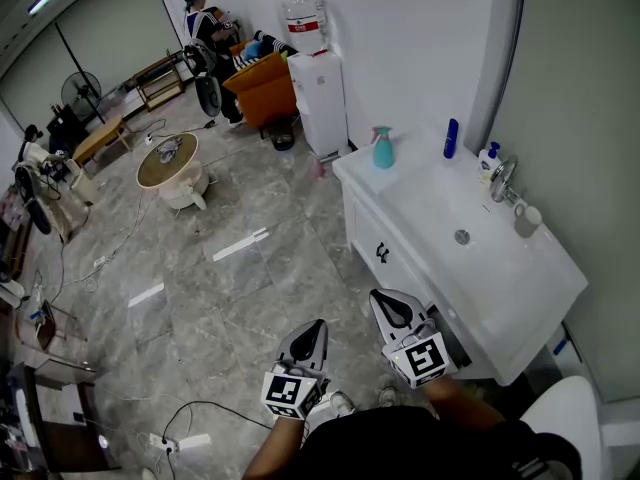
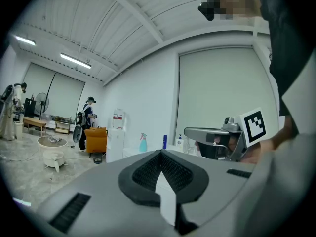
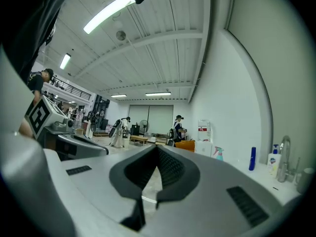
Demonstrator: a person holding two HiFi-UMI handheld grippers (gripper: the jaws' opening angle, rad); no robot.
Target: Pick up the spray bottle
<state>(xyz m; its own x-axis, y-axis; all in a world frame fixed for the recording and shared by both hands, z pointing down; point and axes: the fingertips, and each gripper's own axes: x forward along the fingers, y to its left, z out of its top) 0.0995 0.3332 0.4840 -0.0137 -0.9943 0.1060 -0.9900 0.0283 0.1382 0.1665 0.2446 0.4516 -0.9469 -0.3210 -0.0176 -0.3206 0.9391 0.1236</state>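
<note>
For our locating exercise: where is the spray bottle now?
In the head view, the spray bottle stands on the counter, far corner, left of the blue bottle.

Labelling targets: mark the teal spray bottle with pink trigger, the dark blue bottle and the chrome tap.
Teal spray bottle with pink trigger (image 1: pixel 383 153), head view, teal body.
Dark blue bottle (image 1: pixel 451 139), head view, mid-body.
Chrome tap (image 1: pixel 503 177), head view, its body.
</note>
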